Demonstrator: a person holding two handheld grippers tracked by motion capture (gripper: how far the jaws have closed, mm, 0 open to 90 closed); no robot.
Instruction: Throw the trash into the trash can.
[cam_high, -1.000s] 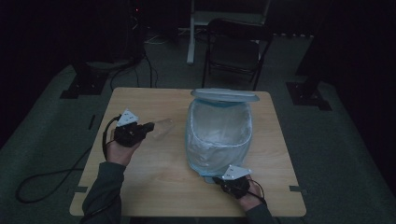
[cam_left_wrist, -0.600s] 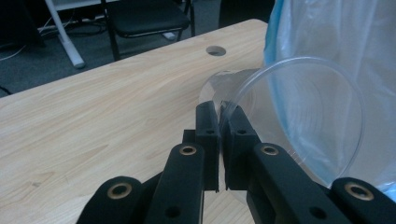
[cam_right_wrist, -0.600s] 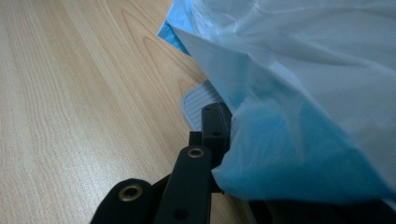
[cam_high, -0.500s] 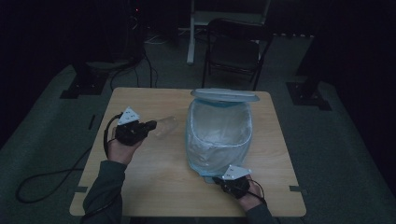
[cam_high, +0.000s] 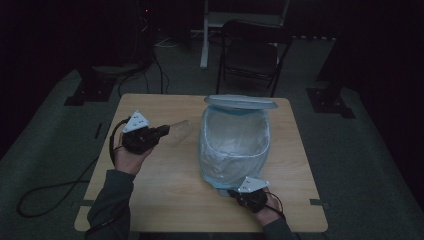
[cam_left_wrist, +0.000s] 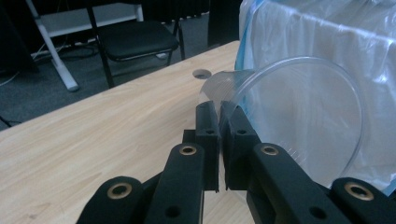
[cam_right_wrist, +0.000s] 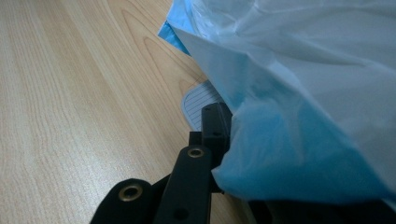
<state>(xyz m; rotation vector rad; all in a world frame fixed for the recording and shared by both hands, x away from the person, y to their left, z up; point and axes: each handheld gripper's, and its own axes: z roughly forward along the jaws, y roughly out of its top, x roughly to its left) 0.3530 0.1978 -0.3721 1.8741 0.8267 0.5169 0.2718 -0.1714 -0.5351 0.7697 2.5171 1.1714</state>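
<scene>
Your left gripper (cam_high: 162, 132) holds a clear plastic cup (cam_high: 179, 132) — its fingers (cam_left_wrist: 208, 122) are closed on the cup's rim, and the cup lies sideways in the air, just beside the left wall of the bin (cam_high: 235, 142). In the left gripper view the cup's (cam_left_wrist: 299, 116) round mouth stands in front of the bin's plastic liner (cam_left_wrist: 327, 42).

The bin stands on the wooden counter (cam_high: 165, 175), toward its right half, with the lid (cam_high: 241, 102) tilted up at the far side. A pale blue liner (cam_high: 212, 155) hangs over its rim.

Your right gripper (cam_high: 239, 192) is at the near foot of the bin. In the right gripper view the blue liner (cam_right_wrist: 299, 154) covers one finger, so I cannot tell if the fingers (cam_right_wrist: 214, 122) are closed or apart. A small ridged pale piece (cam_right_wrist: 198, 105) lies under the liner's edge.

Behind the counter, beyond the bin, stands a black chair (cam_high: 250, 52).
</scene>
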